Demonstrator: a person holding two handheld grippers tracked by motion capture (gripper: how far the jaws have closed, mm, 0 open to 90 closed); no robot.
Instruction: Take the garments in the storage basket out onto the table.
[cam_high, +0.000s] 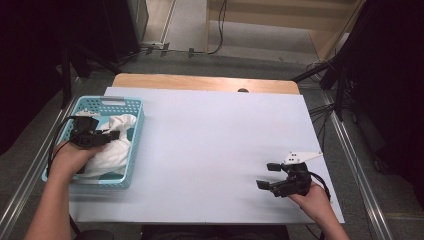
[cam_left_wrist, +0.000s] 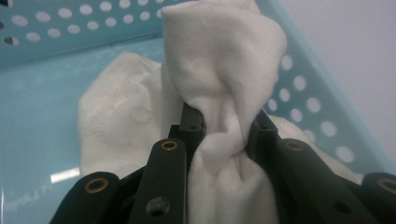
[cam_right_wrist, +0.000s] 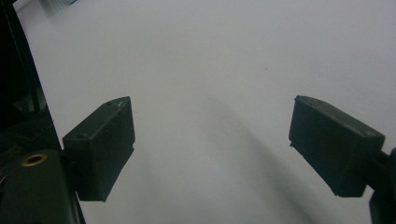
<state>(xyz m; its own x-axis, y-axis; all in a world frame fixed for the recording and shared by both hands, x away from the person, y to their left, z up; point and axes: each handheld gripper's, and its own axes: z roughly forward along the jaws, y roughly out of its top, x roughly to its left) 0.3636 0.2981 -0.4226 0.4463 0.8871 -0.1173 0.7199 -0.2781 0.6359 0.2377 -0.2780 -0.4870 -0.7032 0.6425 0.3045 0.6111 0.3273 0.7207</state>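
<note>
One white cloth (cam_left_wrist: 219, 70) is the thing in hand. It lies crumpled in the one light-blue perforated basket (cam_high: 134, 145), which sits at about nine o'clock on the table, at the left edge. In the left gripper view a fold of the cloth is bunched up between the two black jaws and rises above them, while the rest of it (cam_left_wrist: 116, 112) spreads over the basket floor (cam_left_wrist: 37, 126). Nothing else can be made out in the basket.

The left gripper (cam_high: 111, 135) is pinching that fold: its jaws press into the fabric from both sides. It hangs over the middle of the basket, held by the left hand (cam_high: 70, 157), and points toward three o'clock in the high view.

There are two grippers in all. The right gripper (cam_high: 269, 175) sits at about four o'clock on the table, well apart from the basket, in the right hand (cam_high: 315, 197). Its jaws stand spread wide with nothing between them, and the right gripper view shows bare table surface (cam_right_wrist: 210, 60) in the gap. One grey three-cornered plate (cam_high: 301, 156) sits on top of it.

One pale sheet (cam_high: 215, 150) covers the tabletop, and a strip of wooden table (cam_high: 200, 82) shows at twelve o'clock.
</note>
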